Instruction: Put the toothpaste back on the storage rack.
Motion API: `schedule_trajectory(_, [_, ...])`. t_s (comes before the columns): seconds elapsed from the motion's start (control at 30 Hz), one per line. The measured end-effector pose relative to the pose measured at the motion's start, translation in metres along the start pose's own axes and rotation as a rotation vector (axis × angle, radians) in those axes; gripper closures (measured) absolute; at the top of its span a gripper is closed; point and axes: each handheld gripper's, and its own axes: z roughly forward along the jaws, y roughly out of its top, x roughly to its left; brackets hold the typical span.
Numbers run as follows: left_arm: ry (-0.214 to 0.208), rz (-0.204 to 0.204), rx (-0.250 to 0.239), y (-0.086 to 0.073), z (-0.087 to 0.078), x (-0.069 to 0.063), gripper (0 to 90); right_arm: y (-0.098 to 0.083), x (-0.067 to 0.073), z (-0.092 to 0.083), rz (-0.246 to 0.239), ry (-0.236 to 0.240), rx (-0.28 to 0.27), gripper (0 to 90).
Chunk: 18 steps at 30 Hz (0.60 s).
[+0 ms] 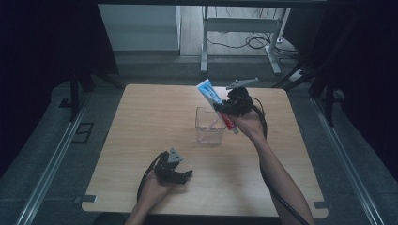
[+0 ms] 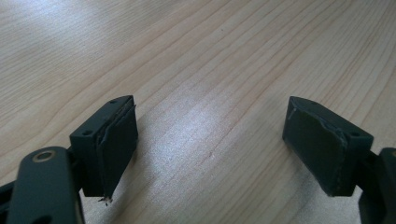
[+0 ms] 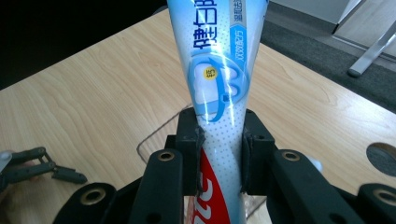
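Note:
My right gripper (image 1: 226, 109) is shut on a toothpaste tube (image 1: 210, 93), pale blue and white with a red lower part. The tube slants up to the left, just above the far right rim of a clear square cup (image 1: 209, 125). In the right gripper view both pads (image 3: 196, 154) of the right gripper (image 3: 220, 156) press the tube (image 3: 217, 70) at its middle, and the cup's rim (image 3: 156, 133) shows below. My left gripper (image 1: 184, 175) rests low near the table's front edge. Its jaws stand wide apart in the left gripper view, where the gripper (image 2: 210, 137) has only bare wood between them.
The light wooden table (image 1: 141, 122) is bare around the cup. Dark floor and metal rails flank it, and a white desk frame (image 1: 204, 42) stands beyond the far edge. The left gripper (image 3: 42, 165) also appears at the left of the right gripper view.

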Motion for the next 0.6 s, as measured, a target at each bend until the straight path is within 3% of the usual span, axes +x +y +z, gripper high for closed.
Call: schedule_trajectory(0.6, [0.0, 0.001, 0.0, 0.0, 0.0, 0.0, 18.1, 0.019, 0.001, 0.035, -0.01, -0.009, -0.022, 72.8])
